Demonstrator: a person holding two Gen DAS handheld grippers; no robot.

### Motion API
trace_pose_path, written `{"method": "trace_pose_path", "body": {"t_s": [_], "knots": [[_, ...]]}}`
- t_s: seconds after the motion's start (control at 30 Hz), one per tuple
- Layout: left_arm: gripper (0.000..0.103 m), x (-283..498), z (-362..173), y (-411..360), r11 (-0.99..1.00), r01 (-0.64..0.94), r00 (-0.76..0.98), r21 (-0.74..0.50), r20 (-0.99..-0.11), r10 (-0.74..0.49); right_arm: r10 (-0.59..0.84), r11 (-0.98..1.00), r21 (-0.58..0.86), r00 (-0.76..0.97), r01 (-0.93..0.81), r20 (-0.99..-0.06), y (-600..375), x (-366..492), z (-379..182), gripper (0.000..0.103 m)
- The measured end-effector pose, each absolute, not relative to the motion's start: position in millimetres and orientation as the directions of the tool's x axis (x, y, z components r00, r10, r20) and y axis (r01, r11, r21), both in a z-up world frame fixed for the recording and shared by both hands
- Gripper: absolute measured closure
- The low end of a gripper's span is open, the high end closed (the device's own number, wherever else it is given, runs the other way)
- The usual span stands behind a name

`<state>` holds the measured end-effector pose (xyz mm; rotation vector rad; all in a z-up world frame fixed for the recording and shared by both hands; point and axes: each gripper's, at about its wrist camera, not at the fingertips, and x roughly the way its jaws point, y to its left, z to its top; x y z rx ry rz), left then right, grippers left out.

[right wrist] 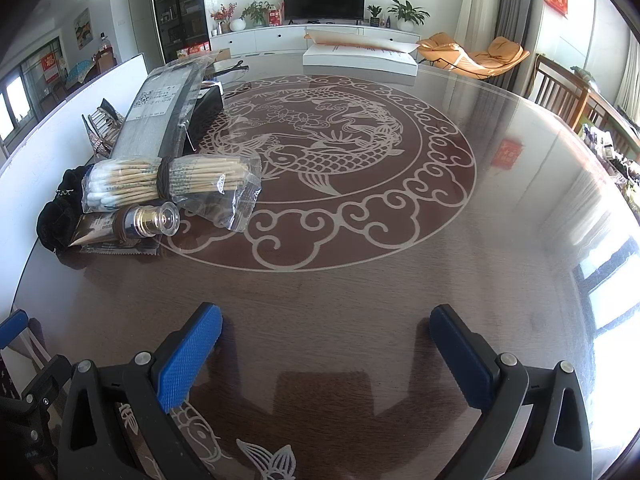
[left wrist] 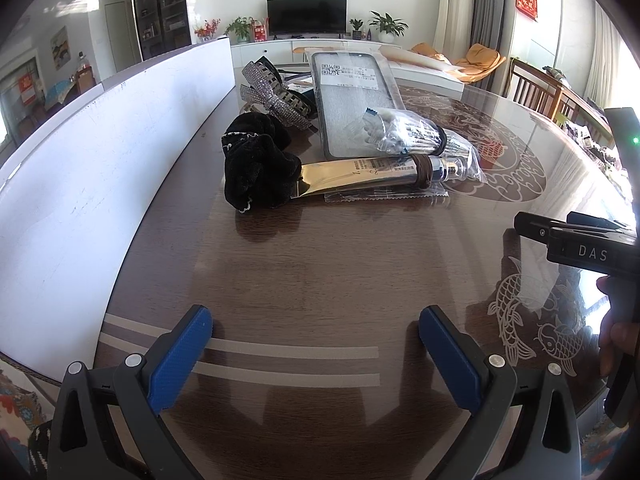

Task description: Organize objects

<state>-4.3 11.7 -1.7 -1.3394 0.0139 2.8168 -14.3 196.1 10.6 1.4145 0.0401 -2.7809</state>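
Surface: dark wood-grain table [right wrist: 360, 300] under glass, etched with a koi medallion; white board [left wrist: 100, 152] standing along the left edge.
Left gripper [left wrist: 316, 340]: jaws wide apart, empty, hovering low over bare table, well short of the pile.
Right gripper [right wrist: 326, 344]: jaws wide apart, empty, over bare table near the front edge.
Pile location: far-left part of the table, beside the white board, all items touching or overlapping.
Black fabric item [left wrist: 256, 168]: crumpled, nearest the left gripper, lying over the flat end of the tube.
Gold tube [left wrist: 360, 174]: lying flat on a clear wrapper, cap pointing right, a brown band around its neck.
Cotton swabs [right wrist: 160, 184]: bundled with a band, inside a clear bag, resting just behind the tube.
Phone case package [left wrist: 352, 104]: flat, labelled, propped behind the swabs.
Rhinestone hair clips [left wrist: 272, 96]: at the rear, against the package.
White box [right wrist: 360, 56]: far side of the table, apart from the pile.
Progress: judged at the start; nothing separated, nothing gripped.
Remaining: whole pile to sort; destination unclear.
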Motion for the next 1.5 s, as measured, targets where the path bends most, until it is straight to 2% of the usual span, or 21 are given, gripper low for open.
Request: {"method": "trace_pose_path", "body": {"t_s": [0.63,0.73,0.83,0.97,1.17,1.4,1.5], "knots": [[0.0,-5.8,-1.4,-3.5,-1.0,0.011,-0.637,-0.003,-0.771,-0.005,-0.022,-0.999,-0.007,-0.575,0.049,-0.818,197.1,-15.9,11.3,0.0],[0.0,-6.7,-1.5,-4.0,-1.0,0.016,-0.641,-0.002,-0.768,-0.009,-0.13,-0.991,0.103,-0.587,0.079,-0.799,200.6,-23.4,22.3,0.0],[0.0,-8.3,-1.8,-4.7,-1.0,0.021,-0.643,-0.002,-0.766,-0.012,-0.142,-0.99,0.097,-0.614,0.106,-0.776,189.6,-47.0,43.7,0.0],[0.0,-8.2,-1.8,-4.4,-1.0,0.021,-0.644,-0.001,-0.765,-0.012,-0.235,-0.968,0.13,-0.605,0.213,-0.76,162.7,-91.4,63.9,0.0],[0.0,-9.4,-1.6,-4.1,-1.0,0.02,-0.647,0.0,-0.763,-0.013,-0.418,-0.88,0.218,-0.47,0.422,-0.777,126.9,-135.6,54.6,0.0],[0.0,-12.2,-1.9,-3.4,-1.0,0.016,-0.639,-0.001,-0.769,-0.009,-0.452,-0.762,0.221,-0.256,0.609,-0.854,107.2,-102.0,35.4,0.0],[0.0,-12.7,-2.1,-2.9,-1.0,0.014,-0.638,-0.001,-0.77,-0.008,-0.488,-0.702,0.294,-0.138,0.649,-0.862,105.6,-81.7,32.5,0.0]]}}
